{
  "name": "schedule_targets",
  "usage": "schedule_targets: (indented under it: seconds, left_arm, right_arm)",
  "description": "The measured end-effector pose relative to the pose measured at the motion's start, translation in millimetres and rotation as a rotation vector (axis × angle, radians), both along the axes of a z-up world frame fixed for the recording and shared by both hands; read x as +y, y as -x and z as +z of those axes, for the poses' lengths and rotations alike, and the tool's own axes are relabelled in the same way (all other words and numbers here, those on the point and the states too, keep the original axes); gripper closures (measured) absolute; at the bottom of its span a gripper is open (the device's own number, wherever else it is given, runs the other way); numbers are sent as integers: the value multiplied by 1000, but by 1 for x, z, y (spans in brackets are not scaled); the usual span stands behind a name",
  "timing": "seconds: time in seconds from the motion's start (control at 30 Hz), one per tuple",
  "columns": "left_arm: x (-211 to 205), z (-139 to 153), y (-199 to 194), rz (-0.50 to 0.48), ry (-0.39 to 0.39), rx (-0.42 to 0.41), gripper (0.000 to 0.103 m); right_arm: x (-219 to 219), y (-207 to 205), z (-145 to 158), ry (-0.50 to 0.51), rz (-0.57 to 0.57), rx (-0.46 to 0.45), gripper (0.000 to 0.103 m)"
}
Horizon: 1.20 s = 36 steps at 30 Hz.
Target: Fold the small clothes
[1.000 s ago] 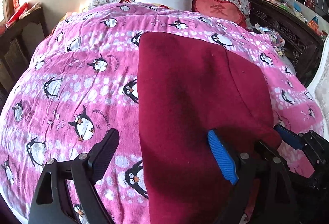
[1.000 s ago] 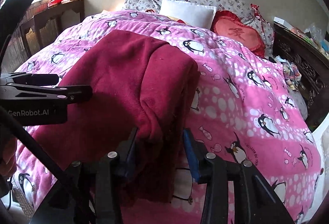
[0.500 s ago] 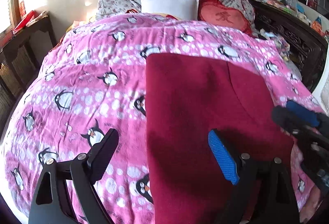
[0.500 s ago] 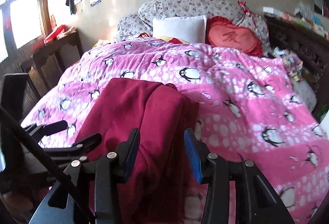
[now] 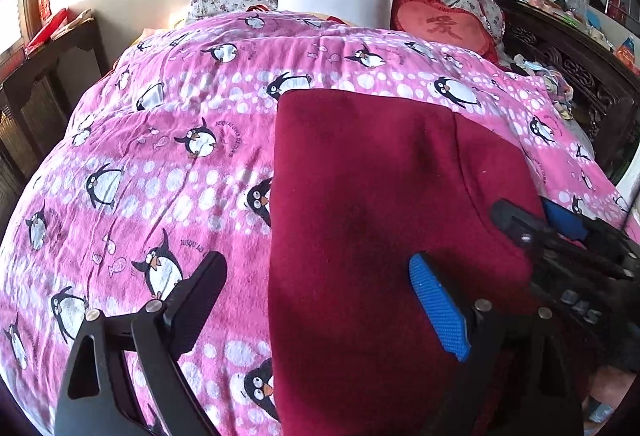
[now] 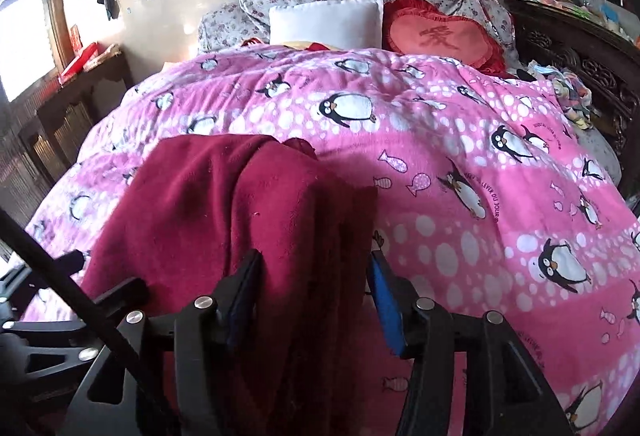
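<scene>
We let go of the dark red garment (image 6: 224,203) with our right gripper (image 6: 312,288), whose jaws opened wide around the bunched fold. Both grippers pulled back briefly, then moved close again. Ahead of our left gripper (image 5: 316,300), the cloth lay flatter.

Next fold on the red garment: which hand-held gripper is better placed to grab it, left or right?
Probably right. The right hand-held gripper already has a bunched edge of the red garment between its open jaws. The left hand-held gripper is spread wide across the garment's flat left edge and the pink penguin blanket.
</scene>
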<state>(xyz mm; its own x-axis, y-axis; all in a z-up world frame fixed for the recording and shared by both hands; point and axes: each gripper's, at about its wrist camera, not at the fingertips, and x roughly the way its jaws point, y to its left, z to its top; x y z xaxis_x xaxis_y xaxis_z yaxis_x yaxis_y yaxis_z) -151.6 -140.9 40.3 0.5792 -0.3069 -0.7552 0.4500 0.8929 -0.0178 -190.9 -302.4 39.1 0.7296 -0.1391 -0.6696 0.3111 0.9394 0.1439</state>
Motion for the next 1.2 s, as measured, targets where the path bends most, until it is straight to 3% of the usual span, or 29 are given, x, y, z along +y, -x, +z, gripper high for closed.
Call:
schedule_targets:
  seconds: [0.2, 0.3, 0.4, 0.5, 0.53, 0.63, 0.8, 1.2]
  left_arm:
    - [1, -1, 3, 28, -1, -17, 8]
    - [3, -1, 7, 44, 3, -22, 8]
    - [5, 2, 13, 46, 2, -29, 8]
    - [11, 7, 21, 51, 0, -48, 8]
    - [13, 9, 22, 55, 0, -54, 8]
    - [19, 12, 26, 66, 12, -52, 8]
    - [29, 17, 29, 85, 33, -51, 8]
    - [40, 28, 39, 90, 41, -93, 8]
  right_arm:
    - [18, 45, 28, 39, -1, -69, 47]
    - [25, 59, 24, 31, 19, -65, 56]
    - [31, 57, 10, 130, -20, 0, 56]
    - [29, 62, 12, 111, -42, -10, 56]
    - [28, 66, 17, 103, -52, -27, 54]
    - [31, 76, 30, 72, -44, -86, 34]
    - [47, 81, 39, 106, -15, -100, 33]
    - [50, 81, 40, 101, -27, -100, 18]
